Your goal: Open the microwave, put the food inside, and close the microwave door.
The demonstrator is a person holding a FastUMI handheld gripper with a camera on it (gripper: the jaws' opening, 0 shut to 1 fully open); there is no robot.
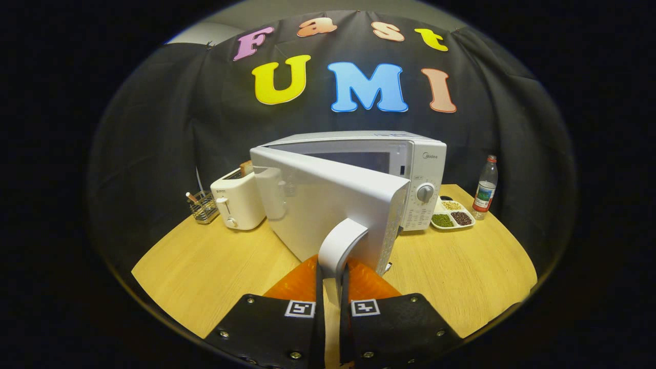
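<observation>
A white microwave [410, 159] stands at the back of a wooden table [215, 271]. Its door [328, 205] is swung partway out toward me, hinged on the left. My gripper [332, 279] is shut on the door's curved white handle [341, 246], one finger pressing on each side of it. A white divided tray of food [453, 215] with green, dark and pale beans lies to the right of the microwave, beside its control panel. The microwave's cavity is mostly hidden behind the door.
A white toaster [238, 202] with a slice of bread stands left of the microwave, and a small wire basket [203, 206] left of that. A plastic bottle [485, 189] stands right of the food tray. An orange thing [292, 284] lies under the door by my fingers.
</observation>
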